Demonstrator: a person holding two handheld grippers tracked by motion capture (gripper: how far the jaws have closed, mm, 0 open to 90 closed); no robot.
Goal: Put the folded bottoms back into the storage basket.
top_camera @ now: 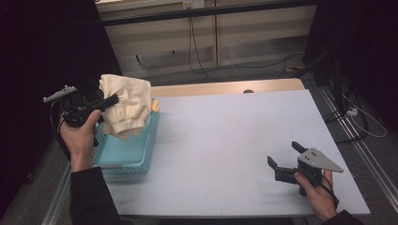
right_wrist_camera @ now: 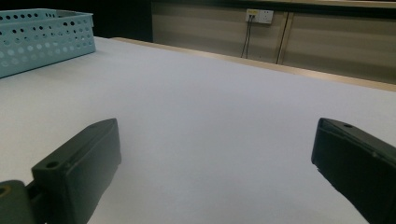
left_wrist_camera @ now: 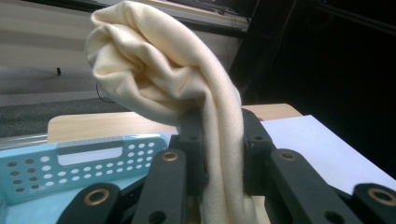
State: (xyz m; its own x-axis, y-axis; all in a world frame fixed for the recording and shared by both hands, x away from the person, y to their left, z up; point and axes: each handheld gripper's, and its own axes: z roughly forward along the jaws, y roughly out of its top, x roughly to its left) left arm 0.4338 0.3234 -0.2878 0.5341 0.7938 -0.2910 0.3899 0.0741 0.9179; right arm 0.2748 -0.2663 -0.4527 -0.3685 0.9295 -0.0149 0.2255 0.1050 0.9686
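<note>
Your left hand-held gripper (left_wrist_camera: 219,140) clenched on cream cloth (left_wrist_camera: 154,70), lifted above blue basket (top_camera: 129,152) at table's (top_camera: 225,140) left edge, likely to carry it clear. Your right hand-held gripper (top_camera: 284,161) released, resting idle on table, holding nothing.

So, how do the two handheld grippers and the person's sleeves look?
Both the left gripper and the right gripper are black, each with two blocky jaws and a grey three-cornered plate on top. Brass-coloured rivets mark the left jaw links. A black cable trails from the right gripper. The sleeves are dark.
</note>
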